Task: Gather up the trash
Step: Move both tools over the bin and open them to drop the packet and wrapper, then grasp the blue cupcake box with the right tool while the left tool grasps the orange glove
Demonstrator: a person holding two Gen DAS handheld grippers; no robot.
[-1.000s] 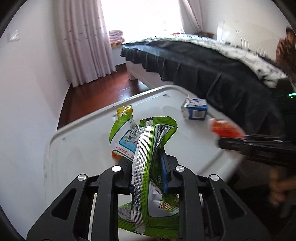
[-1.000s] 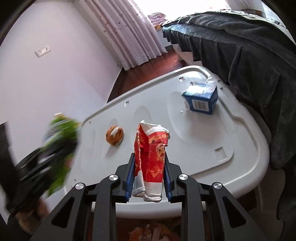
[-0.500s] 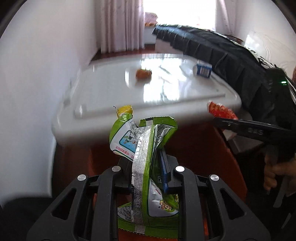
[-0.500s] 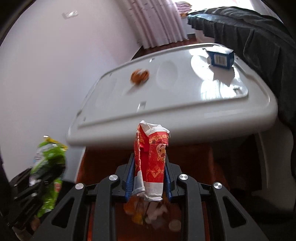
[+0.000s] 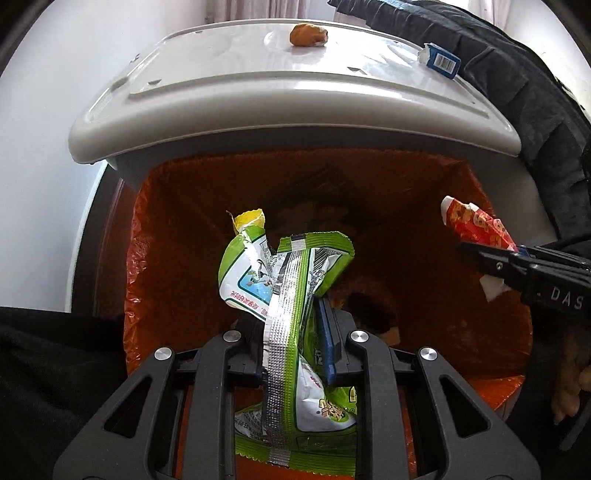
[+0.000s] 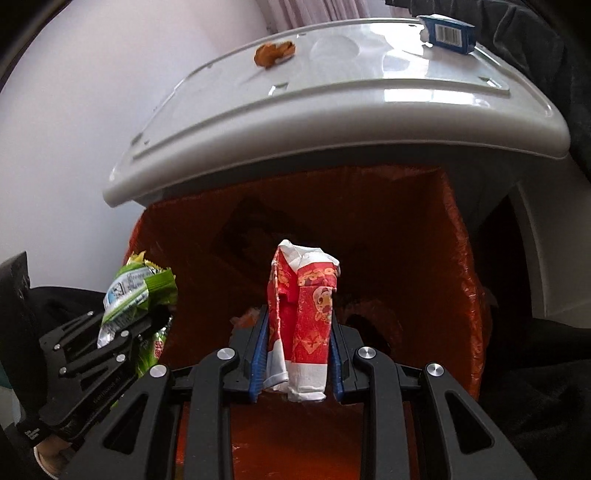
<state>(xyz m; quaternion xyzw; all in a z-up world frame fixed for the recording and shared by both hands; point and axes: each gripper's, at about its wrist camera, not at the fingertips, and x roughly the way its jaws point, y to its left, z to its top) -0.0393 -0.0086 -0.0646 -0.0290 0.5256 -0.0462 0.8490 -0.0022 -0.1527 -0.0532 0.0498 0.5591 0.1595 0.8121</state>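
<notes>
Both grippers, the left gripper (image 5: 291, 332) clamping a green snack wrapper (image 5: 284, 273) and the right gripper (image 6: 297, 354) a red packet (image 6: 304, 314), are now hovering over the orange-lined bin (image 5: 147, 229), having descended from the white lid (image 5: 258, 92), ready for dropping.

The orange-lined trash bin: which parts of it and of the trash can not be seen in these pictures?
- Orange-lined trash bin: its bottom is dark in both wrist views; the contents are unclear.
- Crumpled green snack wrapper: the lower part runs behind the left gripper fingers.
- Blue carton on the grey plastic lid: cut by the top edge, right wrist view.
</notes>
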